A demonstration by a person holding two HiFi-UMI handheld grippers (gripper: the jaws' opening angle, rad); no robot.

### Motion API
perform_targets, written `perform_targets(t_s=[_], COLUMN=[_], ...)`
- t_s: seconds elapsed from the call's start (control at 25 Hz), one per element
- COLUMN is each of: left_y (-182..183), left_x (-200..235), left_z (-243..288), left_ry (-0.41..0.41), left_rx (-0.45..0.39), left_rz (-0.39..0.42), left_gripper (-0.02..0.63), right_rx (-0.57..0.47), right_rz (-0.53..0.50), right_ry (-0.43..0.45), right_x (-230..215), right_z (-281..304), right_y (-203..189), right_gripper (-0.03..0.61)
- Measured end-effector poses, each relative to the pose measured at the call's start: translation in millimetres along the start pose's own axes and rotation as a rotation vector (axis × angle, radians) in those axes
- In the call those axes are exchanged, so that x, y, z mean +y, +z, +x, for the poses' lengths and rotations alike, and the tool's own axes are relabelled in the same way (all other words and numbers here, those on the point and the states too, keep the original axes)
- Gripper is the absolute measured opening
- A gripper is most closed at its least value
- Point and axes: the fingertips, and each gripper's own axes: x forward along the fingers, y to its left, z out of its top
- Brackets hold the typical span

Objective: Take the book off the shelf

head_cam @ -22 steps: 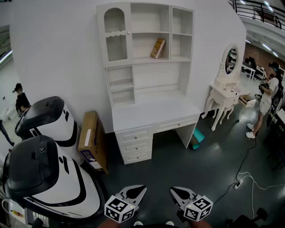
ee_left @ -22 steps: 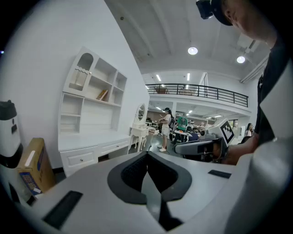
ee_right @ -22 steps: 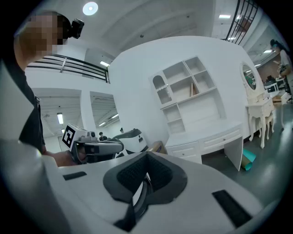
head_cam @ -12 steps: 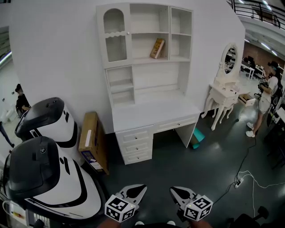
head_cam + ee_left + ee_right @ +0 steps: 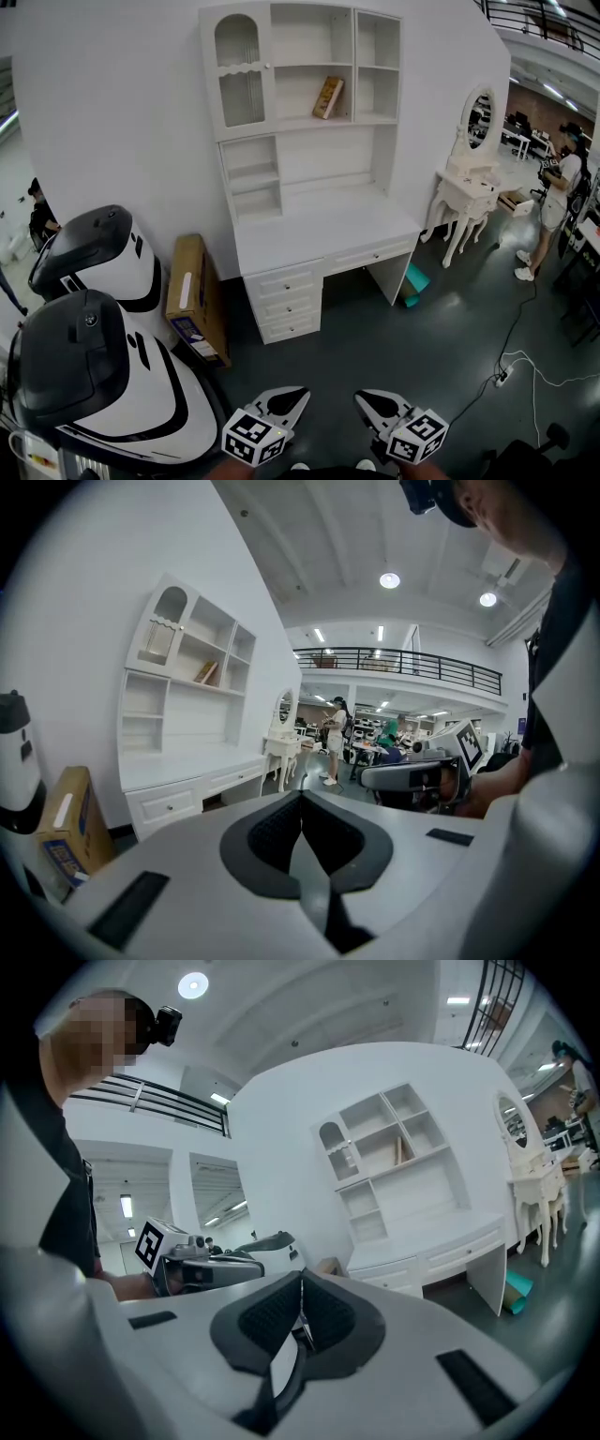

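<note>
A tan book [image 5: 329, 97] leans tilted in the middle upper compartment of the white shelf unit [image 5: 309, 141] against the far wall; it also shows small as the book [image 5: 207, 672] and the book [image 5: 404, 1150]. My left gripper [image 5: 289, 400] and right gripper [image 5: 372, 403] are low at the bottom edge, side by side, far from the shelf. Both have their jaws shut with nothing between them. In the left gripper view the left gripper [image 5: 300, 797] points toward the room beside the desk; the right gripper [image 5: 301, 1279] points left of the shelf.
A white desk top [image 5: 319, 230] with drawers [image 5: 286, 305] sits under the shelves. Two large white-and-black machines [image 5: 94, 375] stand at left, a cardboard box [image 5: 195, 295] beside them. A white vanity with oval mirror [image 5: 473, 178] and a person [image 5: 553, 202] are at right; cables [image 5: 516, 361] lie on the floor.
The view has shifted slightly; the shelf unit sits a little further left and higher. Both grippers stay low and shut.
</note>
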Motion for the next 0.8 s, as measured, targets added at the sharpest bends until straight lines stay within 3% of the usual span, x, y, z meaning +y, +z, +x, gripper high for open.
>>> perform_targets(t_s=[0.56,0.8], left_y=[-20,-18], left_x=[29,36], left_z=[-28,-23], left_ry=[-0.057,-0.066], left_rx=[0.037,0.024], left_rz=[0.022,0.007], left_gripper=[0.011,0.011], right_rx=[0.006,0.02], right_rz=[0.026,0.028], right_ry=[-0.059,-0.082], right_x=[31,22], right_z=[26,32], right_y=[-22,-22], right_gripper=[0.028,0.028])
